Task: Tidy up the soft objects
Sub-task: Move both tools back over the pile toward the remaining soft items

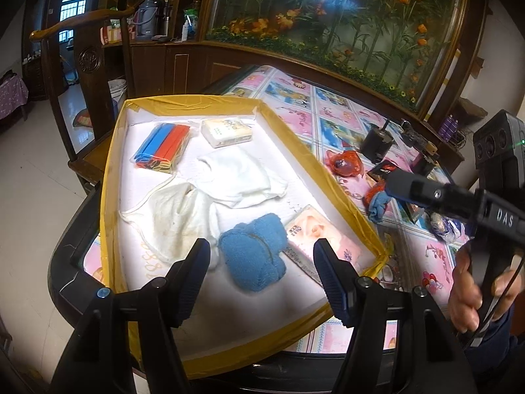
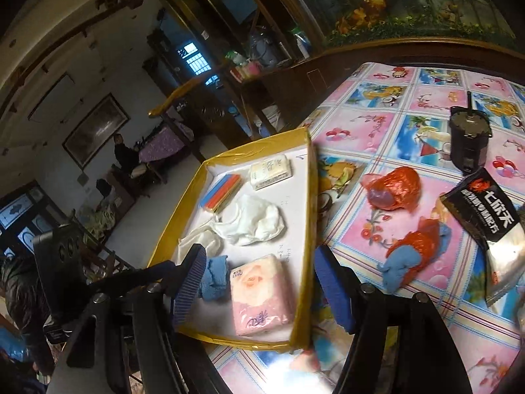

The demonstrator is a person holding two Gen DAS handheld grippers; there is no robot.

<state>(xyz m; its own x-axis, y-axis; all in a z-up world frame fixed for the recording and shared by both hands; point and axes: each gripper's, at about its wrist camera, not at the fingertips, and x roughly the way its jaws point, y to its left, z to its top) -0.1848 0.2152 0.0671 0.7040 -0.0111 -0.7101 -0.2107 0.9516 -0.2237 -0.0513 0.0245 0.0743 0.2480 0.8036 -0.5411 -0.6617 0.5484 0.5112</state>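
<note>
My left gripper (image 1: pixel 262 262) hangs spread over the yellow-edged tray (image 1: pixel 111 177), pinching nothing; the rolled blue cloth (image 1: pixel 252 252) lies loose between its fingers. Only this view shows my hand (image 1: pixel 475 292) gripping the right tool, marked "DAS". My right gripper (image 2: pixel 259 282) is spread too, empty. Its view alone shows a black packet (image 2: pixel 482 207) with white Chinese print at three o'clock, and a second blue cloth (image 2: pixel 403 269) on the floral tablecloth (image 2: pixel 370 128). Dark wooden furniture stands behind.

The right gripper's finger (image 2: pixel 190 279) hides part of the blue cloth (image 2: pixel 215 277), the silver packet (image 2: pixel 505 262) runs off the picture's right edge, and the tissue pack's (image 1: pixel 226 129) print is unreadable.
</note>
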